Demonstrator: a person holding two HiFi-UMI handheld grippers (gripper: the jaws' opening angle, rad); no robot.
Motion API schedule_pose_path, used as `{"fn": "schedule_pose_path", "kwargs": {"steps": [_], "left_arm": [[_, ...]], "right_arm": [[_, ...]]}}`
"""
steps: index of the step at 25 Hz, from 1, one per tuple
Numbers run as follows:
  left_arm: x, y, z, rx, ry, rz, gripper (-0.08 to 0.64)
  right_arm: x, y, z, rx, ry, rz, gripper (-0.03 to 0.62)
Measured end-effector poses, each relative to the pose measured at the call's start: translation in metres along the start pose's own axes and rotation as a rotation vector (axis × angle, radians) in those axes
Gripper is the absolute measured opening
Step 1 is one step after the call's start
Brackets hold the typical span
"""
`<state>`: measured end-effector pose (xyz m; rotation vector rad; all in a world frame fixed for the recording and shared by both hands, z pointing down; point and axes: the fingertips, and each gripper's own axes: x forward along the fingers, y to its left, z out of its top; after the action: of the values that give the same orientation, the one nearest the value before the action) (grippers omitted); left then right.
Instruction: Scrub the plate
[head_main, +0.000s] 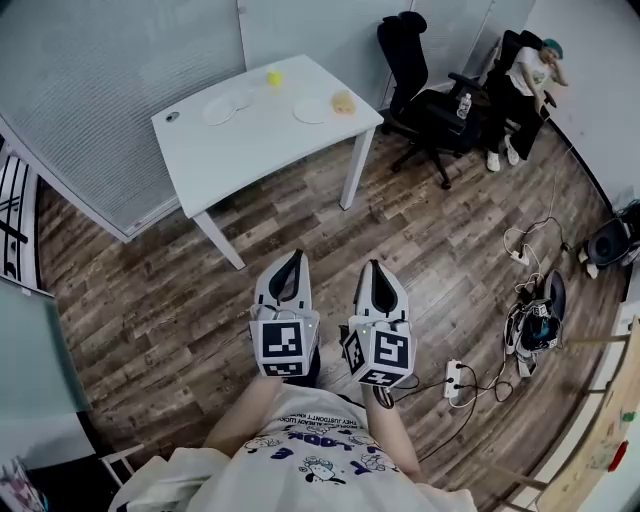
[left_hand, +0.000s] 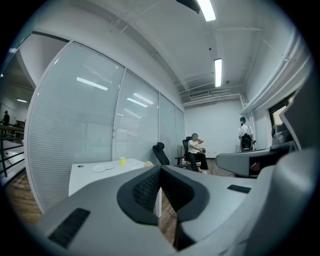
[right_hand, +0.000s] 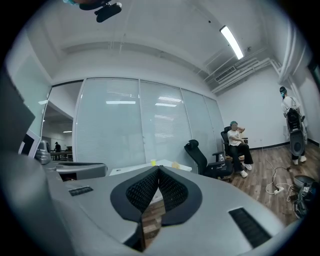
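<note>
A white table (head_main: 260, 140) stands across the wooden floor, well ahead of both grippers. On it lie a white plate (head_main: 312, 110), a second plate (head_main: 220, 108), a yellow cup (head_main: 274, 77) and a yellowish sponge (head_main: 343, 101). My left gripper (head_main: 290, 262) and right gripper (head_main: 377, 270) are held side by side over the floor, short of the table, both shut and empty. In the left gripper view the jaws meet at the tip (left_hand: 160, 167), with the plate (left_hand: 102, 168) and the cup (left_hand: 122, 161) far off. The right gripper (right_hand: 159, 169) faces the same table.
A frosted glass wall (head_main: 110, 90) runs behind the table. Black office chairs (head_main: 425, 100) stand to its right, and a person (head_main: 525, 85) sits in one. Cables, a power strip (head_main: 455, 380) and gear (head_main: 535, 325) lie on the floor at the right.
</note>
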<state>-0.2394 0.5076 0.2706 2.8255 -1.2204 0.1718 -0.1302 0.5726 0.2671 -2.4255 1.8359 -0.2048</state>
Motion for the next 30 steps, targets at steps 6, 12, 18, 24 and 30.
{"fn": "schedule_pose_path", "kwargs": {"steps": [6,12,18,24,30], "left_arm": [[0.071,0.016,0.017,0.028,-0.021,-0.032,0.023],[0.112,0.035,0.018,0.014,-0.016,-0.036,0.023],[0.138,0.043,0.017,0.005,-0.005,-0.024,0.023],[0.177,0.049,0.013,-0.005,0.015,-0.001,0.023],[0.232,0.065,0.016,-0.013,0.018,0.053,0.023]], "right_arm": [[0.071,-0.02,0.012,0.015,-0.02,-0.031,-0.006],[0.116,-0.03,0.014,0.02,-0.019,-0.053,-0.006],[0.14,-0.037,0.009,0.018,0.006,-0.05,-0.006],[0.183,-0.049,0.001,0.026,0.041,-0.029,-0.006],[0.244,-0.065,0.001,0.014,0.055,0.014,-0.006]]}}
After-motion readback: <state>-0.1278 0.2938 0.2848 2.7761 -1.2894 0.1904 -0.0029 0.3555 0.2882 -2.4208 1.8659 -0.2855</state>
